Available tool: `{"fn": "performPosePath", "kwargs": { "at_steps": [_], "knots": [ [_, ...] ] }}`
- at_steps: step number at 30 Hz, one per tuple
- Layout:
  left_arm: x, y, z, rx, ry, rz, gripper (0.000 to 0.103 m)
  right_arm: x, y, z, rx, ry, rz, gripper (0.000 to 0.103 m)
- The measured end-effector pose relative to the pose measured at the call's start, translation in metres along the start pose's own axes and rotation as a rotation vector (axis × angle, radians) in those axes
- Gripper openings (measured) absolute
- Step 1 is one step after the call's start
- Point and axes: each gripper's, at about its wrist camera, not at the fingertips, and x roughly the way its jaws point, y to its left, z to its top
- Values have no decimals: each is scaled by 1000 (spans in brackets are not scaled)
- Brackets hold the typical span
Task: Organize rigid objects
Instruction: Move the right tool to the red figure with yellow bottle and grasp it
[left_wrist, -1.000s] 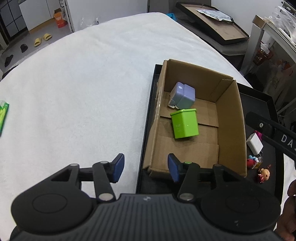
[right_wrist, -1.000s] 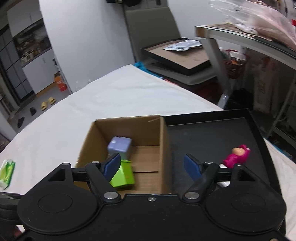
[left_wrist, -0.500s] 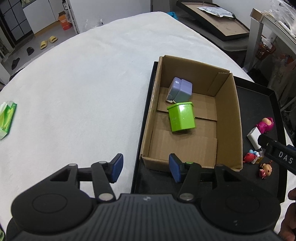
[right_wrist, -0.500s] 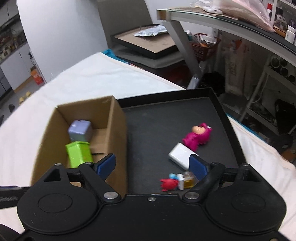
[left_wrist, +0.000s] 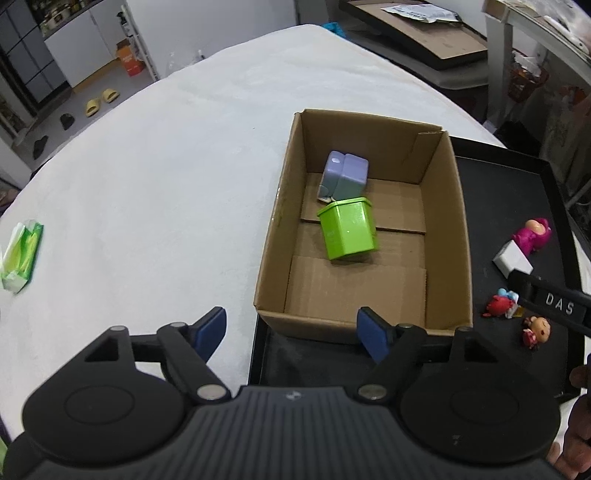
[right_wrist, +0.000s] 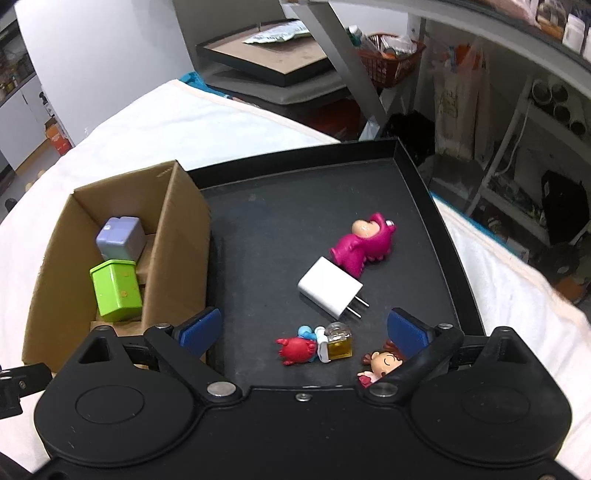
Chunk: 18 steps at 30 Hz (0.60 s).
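The cardboard box (left_wrist: 448, 236) is matt brown corrugated paper with raw edges. Inside it, the green tin (left_wrist: 348, 233) has a smooth, faintly glossy painted finish; the lilac cube (left_wrist: 345, 178) behind it looks like satin plastic. Right of the box, the black tray (right_wrist: 280, 221) is matt and dusty. On it lie a glossy white plastic charger (right_wrist: 329, 288) and a shiny magenta figurine (right_wrist: 364, 245). The white cloth (left_wrist: 147, 177) under the box is softly napped.

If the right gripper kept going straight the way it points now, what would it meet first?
Probably the white charger on the black tray, which lies nearly centred ahead of the open right gripper; the red figure sits nearer but lower. Depth is unclear.
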Motion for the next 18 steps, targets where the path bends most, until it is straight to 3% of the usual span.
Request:
{"fn": "performPosePath", "kwargs": {
  "at_steps": [8, 18],
  "knots": [
    [1, -18, 7, 4, -9, 34, 76, 27, -12, -4, 13, 82, 24, 97],
    [7, -32, 11, 22, -7, 80, 76, 50, -12, -4, 2, 121, 28, 97]
  ]
}}
